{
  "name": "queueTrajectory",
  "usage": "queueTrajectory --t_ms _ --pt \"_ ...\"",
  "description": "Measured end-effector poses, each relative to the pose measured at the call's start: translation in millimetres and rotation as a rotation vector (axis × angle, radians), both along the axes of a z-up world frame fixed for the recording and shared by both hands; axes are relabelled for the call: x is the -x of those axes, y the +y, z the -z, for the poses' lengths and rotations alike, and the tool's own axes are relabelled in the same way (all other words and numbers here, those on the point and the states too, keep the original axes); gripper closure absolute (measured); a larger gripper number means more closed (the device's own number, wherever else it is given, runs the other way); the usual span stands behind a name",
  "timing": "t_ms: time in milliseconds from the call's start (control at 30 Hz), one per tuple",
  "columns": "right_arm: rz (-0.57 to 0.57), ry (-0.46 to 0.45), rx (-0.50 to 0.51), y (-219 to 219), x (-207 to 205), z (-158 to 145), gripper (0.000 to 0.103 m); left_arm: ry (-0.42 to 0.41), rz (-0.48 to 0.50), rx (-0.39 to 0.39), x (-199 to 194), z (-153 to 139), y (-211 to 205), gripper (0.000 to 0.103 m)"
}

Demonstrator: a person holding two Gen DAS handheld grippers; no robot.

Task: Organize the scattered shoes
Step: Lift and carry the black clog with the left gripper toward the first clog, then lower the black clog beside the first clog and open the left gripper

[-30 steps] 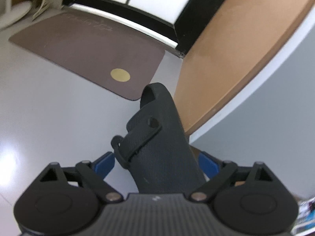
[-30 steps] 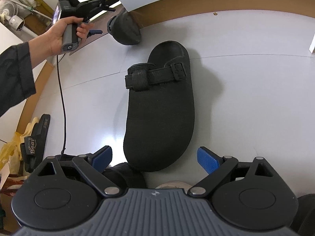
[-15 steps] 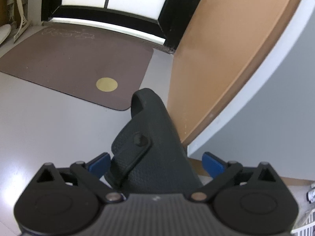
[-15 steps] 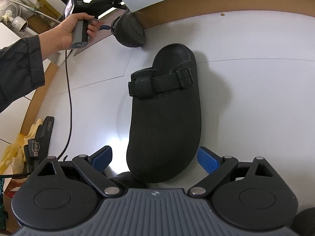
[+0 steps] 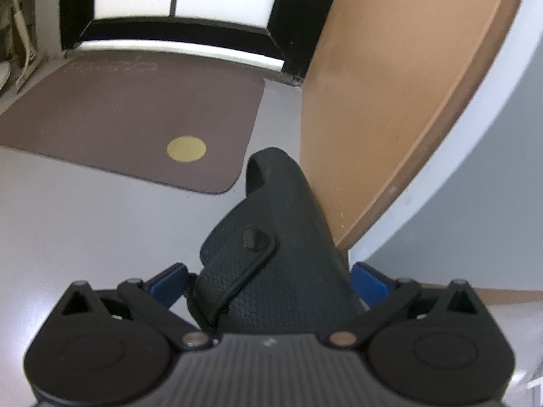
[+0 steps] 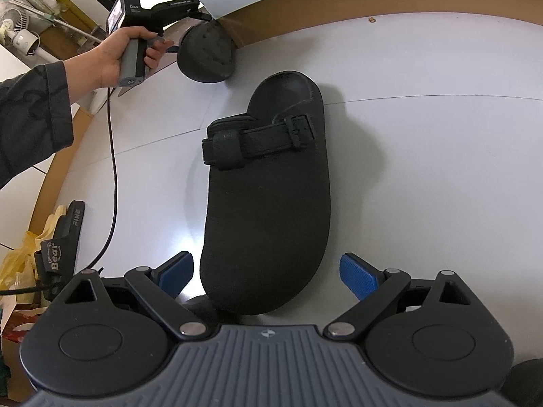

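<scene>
Having widened, left gripper (image 5: 268,279) jaws straddle the clog (image 5: 271,254), right gripper's (image 6: 268,273) gaping, empty.

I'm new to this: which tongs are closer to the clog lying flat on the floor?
Right. The right tongs sit open around the toe of the flat clog, without touching it. The left tongs are farther off, at the other clog by the wall.

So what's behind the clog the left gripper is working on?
The clog stands by a brown baseboard; a brown doormat and doorway lie beyond. The floor directly behind it is hidden.
</scene>
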State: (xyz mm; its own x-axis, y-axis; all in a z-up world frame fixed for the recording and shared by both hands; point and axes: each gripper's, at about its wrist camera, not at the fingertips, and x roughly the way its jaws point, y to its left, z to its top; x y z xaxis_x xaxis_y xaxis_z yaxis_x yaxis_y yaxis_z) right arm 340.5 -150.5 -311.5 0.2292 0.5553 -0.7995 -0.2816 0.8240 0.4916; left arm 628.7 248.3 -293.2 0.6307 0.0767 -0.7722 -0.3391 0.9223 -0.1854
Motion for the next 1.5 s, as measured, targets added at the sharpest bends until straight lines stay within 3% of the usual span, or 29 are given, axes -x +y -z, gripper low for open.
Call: queueTrajectory --t_ms 167,267,500,733,1033,1333,1500 --pt "-0.007 0.005 -0.006 5 -3 2 0.007 -0.026 0.018 -0.016 4 3 -2 0.000" --pt "-0.019 0.007 -0.007 9 -3 4 0.007 -0.030 0.042 -0.020 6 0 -3 0.006" --pt "-0.011 0.008 -0.017 5 0 1 0.007 -0.005 0.080 -0.062 12 -9 -15 0.009" --pt "-0.012 0.013 -0.022 4 11 -6 0.007 0.022 0.109 -0.049 36 -11 -22 0.009" --pt "-0.048 -0.023 0.001 15 35 -26 0.007 0.055 0.134 -0.004 91 -11 -30 0.008" --pt "-0.082 -0.056 0.005 22 66 -50 0.007 0.069 0.058 0.082 168 -15 -18 0.009" --pt "-0.083 -0.077 0.012 19 73 -58 0.007 0.076 0.048 0.092 199 -19 -20 0.009"
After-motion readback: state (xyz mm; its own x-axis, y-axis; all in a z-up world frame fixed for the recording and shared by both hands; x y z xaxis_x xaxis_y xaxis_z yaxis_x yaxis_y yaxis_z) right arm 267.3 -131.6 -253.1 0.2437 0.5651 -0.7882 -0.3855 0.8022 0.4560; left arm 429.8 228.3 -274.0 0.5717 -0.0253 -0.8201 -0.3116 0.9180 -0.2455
